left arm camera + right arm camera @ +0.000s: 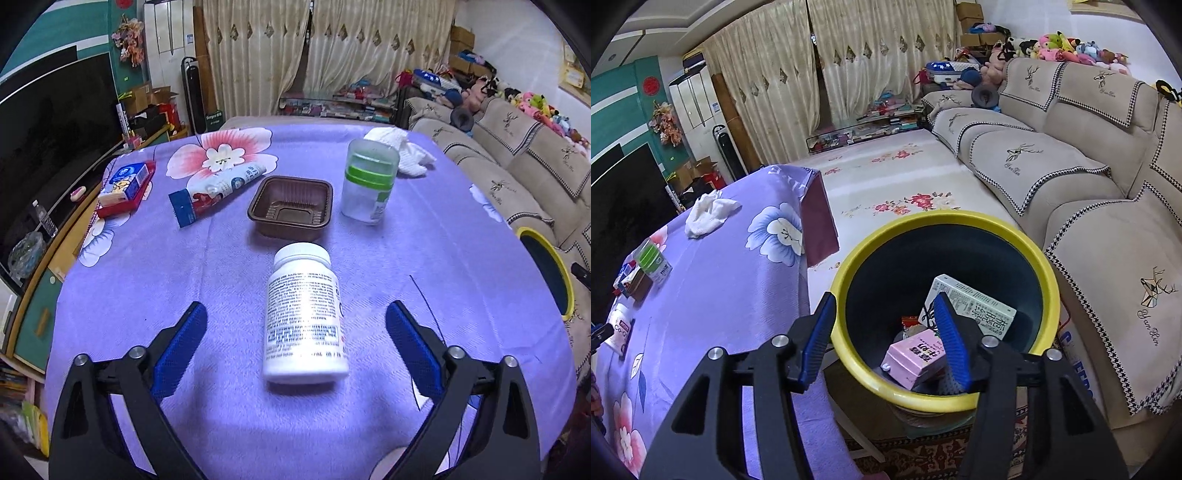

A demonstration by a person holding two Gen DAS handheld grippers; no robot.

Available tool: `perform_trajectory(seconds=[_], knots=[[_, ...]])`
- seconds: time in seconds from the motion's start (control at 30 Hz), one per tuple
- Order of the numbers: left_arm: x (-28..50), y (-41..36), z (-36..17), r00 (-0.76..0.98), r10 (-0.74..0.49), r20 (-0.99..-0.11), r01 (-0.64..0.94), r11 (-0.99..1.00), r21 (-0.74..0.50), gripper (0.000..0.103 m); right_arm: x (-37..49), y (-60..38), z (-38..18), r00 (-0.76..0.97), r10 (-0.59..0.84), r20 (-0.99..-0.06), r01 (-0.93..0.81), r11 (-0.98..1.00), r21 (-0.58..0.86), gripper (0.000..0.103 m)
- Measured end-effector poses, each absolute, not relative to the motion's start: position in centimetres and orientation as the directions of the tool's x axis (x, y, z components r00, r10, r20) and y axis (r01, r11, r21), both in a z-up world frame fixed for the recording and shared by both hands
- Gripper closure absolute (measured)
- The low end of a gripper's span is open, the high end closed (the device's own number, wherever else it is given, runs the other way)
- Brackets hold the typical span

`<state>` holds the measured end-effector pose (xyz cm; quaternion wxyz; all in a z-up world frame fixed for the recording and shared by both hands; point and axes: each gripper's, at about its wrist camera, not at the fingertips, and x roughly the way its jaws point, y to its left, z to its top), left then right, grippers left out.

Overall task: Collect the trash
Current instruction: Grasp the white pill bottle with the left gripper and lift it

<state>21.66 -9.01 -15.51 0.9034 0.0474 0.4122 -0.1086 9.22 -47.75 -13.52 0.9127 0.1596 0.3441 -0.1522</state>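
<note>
The white pill bottle (306, 314) lies on its side on the tabletop (147, 280), between the left gripper (295, 332)'s wide-open fingers. It looks light, rigid and smooth, likely to roll; best clamped mid-body. The right gripper (884, 332) hangs half-open and empty above the bin (849, 266)

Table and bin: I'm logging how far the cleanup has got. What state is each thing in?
White pill bottle: lying down, capped, between open fingers.
Brown tray: upright, empty.
Green-lidded container: standing, closed.
Yellow-rimmed bin: open, holds cartons.
Left gripper: open.
Right gripper: open, empty, over the bin.
</note>
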Motion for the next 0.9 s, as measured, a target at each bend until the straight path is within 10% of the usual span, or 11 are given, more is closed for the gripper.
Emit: perform_trajectory(seconds=[0.4,0.9], knots=[[23.5,-9.8,-16.9,0.586,-0.138,-0.799,0.228,0.974,0.000,0.056,9.3,-47.1,-13.7,0.713,-0.139,-0.687,0.366,0.910,0.196,0.050],[19.5,-15.5,-12.5,0.608,-0.272,-0.746,0.411,0.911,0.003,0.056,7.7,-47.6,-13.4,0.729,-0.141,-0.670,0.380,0.897,0.225,0.050]])
